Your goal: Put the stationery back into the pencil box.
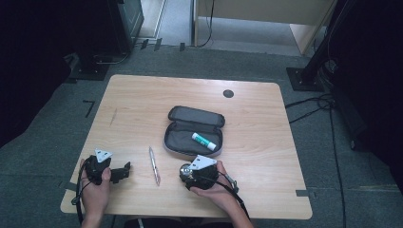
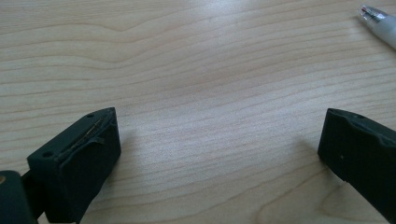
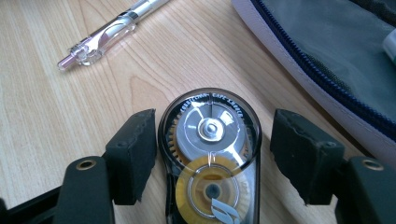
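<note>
On the pale wood-grain worktop (image 1: pixel 142 95) | correction tape dispenser (image 3: pixel 210 158): clear rounded plastic, grey and yellow reels, lying flat near the worktop's front edge beside the open grey fabric pencil case (image 1: pixel 190 137) | right claw (image 3: pixel 212 156): jaws wide, straddling it, small gaps | left claw (image 2: pixel 219 154): wide apart, empty | clear pen (image 1: pixel 154 165) between them.

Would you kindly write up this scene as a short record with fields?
Surface: wooden table
Pencil case: unzipped, lying open at the middle
Glue stick: inside the case
Pen: flat on the table, left of the case
Correction tape: on the table between the right gripper's jaws, not yet clamped
Right gripper: open
Left gripper: open, bare wood between its jaws
</note>
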Demonstrator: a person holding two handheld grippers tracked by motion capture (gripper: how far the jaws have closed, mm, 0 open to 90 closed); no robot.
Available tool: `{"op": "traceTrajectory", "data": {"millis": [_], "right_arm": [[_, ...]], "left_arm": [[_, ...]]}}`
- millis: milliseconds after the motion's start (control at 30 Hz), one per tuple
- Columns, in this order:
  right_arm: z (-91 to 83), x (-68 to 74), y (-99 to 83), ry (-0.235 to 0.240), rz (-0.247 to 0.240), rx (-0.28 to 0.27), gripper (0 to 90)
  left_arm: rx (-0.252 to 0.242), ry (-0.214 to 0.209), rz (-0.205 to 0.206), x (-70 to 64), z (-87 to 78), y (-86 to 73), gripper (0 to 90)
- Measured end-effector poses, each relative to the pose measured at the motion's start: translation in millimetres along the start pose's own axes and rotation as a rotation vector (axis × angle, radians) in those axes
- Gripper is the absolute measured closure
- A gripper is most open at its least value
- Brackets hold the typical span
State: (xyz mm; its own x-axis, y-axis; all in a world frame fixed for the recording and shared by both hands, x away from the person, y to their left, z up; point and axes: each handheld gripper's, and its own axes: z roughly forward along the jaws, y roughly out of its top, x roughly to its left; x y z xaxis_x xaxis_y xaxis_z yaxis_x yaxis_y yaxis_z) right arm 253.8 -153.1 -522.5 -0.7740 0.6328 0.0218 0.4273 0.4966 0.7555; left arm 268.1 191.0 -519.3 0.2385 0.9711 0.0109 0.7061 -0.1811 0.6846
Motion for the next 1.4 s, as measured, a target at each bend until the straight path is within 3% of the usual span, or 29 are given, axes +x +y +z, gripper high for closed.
{"op": "traceTrajectory", "data": {"millis": [167, 667, 1400], "right_arm": [[-0.5, 0.7, -0.1, 0.006, 0.001, -0.010, 41.2], [-5.3, 1.5, -2.7, -0.021, -0.010, -0.012, 41.7], [-32.9, -8.9, -0.7, -0.048, 0.057, -0.126, 41.7]], "left_arm": [[0.000, 0.001, 0.001, -0.6, 0.5, 0.5, 0.0], [0.002, 0.000, 0.003, -0.6, 0.4, 0.6, 0.0], [0.001, 0.000, 0.001, -0.7, 0.5, 0.6, 0.0]]}}
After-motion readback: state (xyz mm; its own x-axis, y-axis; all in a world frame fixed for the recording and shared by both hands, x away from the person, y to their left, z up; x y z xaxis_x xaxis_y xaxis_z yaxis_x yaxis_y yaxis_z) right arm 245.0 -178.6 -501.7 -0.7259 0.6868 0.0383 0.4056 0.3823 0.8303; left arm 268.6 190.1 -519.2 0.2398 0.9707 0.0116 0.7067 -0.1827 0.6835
